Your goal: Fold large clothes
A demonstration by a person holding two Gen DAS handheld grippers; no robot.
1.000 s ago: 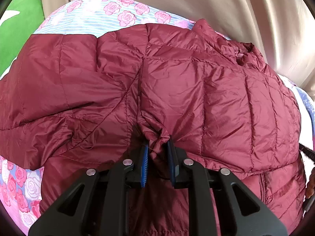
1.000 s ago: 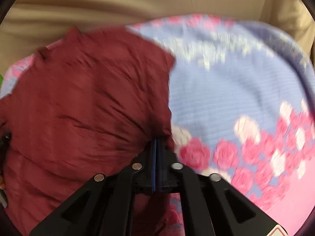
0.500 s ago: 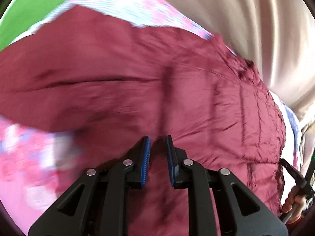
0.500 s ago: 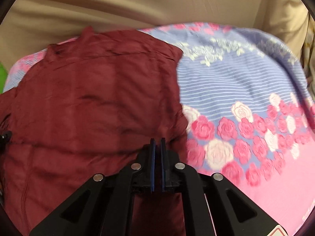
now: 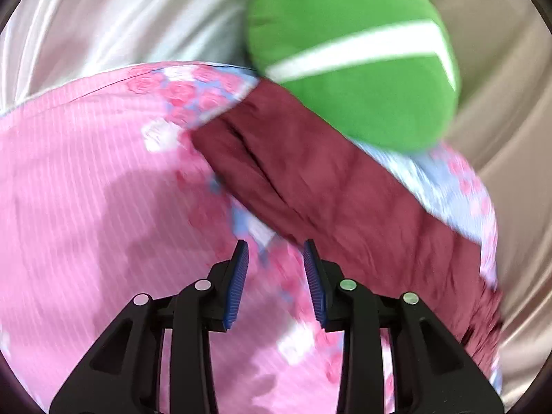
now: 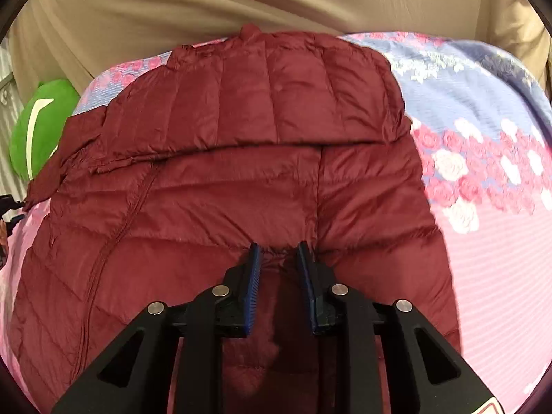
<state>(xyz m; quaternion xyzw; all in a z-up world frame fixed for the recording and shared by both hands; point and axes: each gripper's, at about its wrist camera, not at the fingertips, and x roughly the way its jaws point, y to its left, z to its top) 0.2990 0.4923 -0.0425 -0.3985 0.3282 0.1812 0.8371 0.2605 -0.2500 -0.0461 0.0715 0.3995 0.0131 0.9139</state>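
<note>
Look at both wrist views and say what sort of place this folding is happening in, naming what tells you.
Most likely a bedroom: a maroon puffer jacket lies on a rose-print bedsheet, a green cushion sits at its edge, and beige curtain fabric hangs behind.

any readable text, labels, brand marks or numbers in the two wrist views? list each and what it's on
No readable text in either view.
Right tongs: a red-edged sticker corner shows at the frame's bottom right, cut off, nothing legible.
Green cushion: a white stripe only, no lettering.
Maroon puffer jacket: no tag or logo visible.
Floral bedsheet: rose print and stripes, no words.
Left tongs: no markings visible.
</note>
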